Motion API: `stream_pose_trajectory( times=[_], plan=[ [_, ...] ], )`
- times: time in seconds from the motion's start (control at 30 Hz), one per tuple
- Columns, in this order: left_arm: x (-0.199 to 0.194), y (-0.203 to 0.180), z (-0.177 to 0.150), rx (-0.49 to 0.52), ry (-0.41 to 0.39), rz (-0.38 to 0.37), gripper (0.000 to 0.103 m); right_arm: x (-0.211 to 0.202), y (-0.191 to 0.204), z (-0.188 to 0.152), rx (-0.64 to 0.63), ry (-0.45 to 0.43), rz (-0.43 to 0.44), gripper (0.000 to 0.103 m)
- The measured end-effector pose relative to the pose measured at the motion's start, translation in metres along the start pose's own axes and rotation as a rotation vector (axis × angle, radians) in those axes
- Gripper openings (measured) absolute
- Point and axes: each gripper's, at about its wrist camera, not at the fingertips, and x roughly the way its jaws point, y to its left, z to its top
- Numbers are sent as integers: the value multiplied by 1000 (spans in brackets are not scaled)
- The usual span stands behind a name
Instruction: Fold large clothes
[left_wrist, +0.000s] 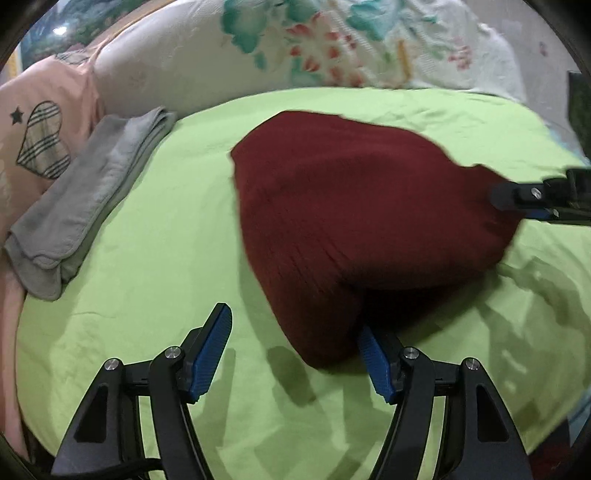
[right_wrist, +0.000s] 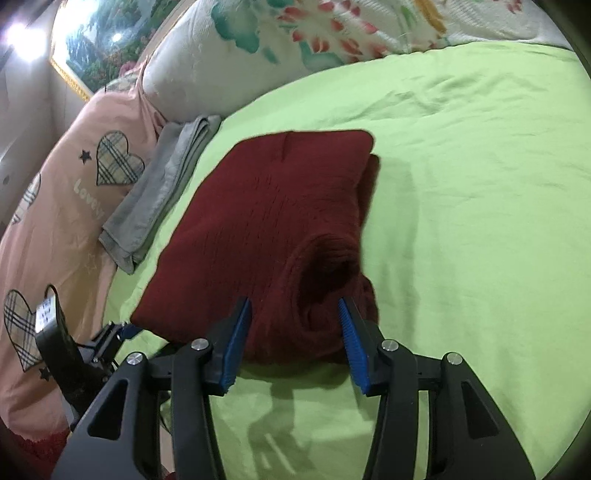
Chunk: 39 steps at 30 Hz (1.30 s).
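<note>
A dark red knitted sweater (left_wrist: 351, 221) lies folded into a compact block on the green bedsheet (left_wrist: 155, 266). My left gripper (left_wrist: 295, 336) is open at the sweater's near corner, with its right pad against the fabric edge. In the right wrist view the sweater (right_wrist: 251, 221) shows its neck opening toward me. My right gripper (right_wrist: 295, 325) is open, its jaws straddling the sweater's near edge by the collar. The right gripper also shows in the left wrist view (left_wrist: 532, 195) at the sweater's far right corner. The left gripper shows in the right wrist view (right_wrist: 110, 336) at the sweater's near left corner.
A folded grey garment (left_wrist: 92, 199) lies left of the sweater, also in the right wrist view (right_wrist: 162, 192). A pink heart-print quilt (right_wrist: 55, 206) and a floral pillow (left_wrist: 258, 48) border the bed. Bare green sheet (right_wrist: 480, 221) spreads to the right.
</note>
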Motion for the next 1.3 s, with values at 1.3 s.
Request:
stream_pose_trajectory(
  times=[1.3],
  plan=[
    [44, 17, 33, 4, 64, -646, 10, 49, -29, 7, 52, 81, -8, 0]
  ],
)
